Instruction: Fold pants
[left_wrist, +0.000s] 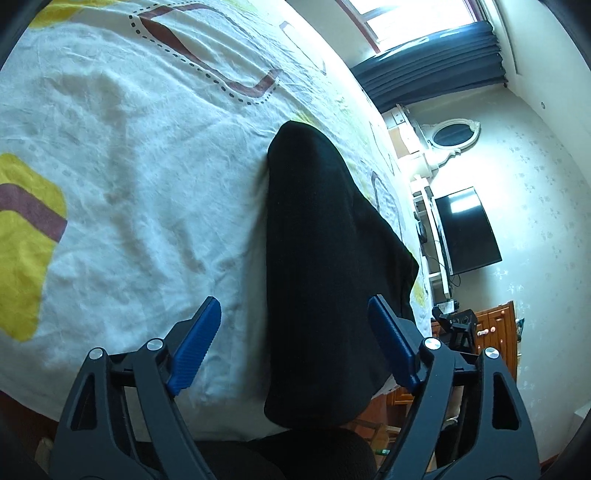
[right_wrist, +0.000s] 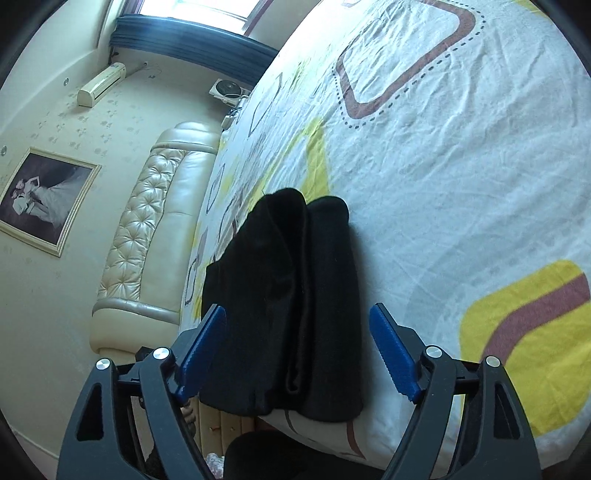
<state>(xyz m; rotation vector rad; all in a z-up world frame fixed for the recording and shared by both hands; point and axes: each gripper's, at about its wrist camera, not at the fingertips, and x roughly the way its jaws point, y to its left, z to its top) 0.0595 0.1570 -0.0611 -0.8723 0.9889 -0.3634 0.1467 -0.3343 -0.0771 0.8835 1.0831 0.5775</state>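
Both my left gripper (left_wrist: 293, 345) and right gripper (right_wrist: 297, 350) gape wide, holding nothing, so the folded black pants (right_wrist: 284, 306) rest at twelve o'clock on the bedsheet's (right_wrist: 461, 192) near edge.

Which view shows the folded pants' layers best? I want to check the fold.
The right wrist view: the black pants show two stacked folds with a crease between them. The left wrist view shows them only as one dark, featureless shape on the bedsheet.
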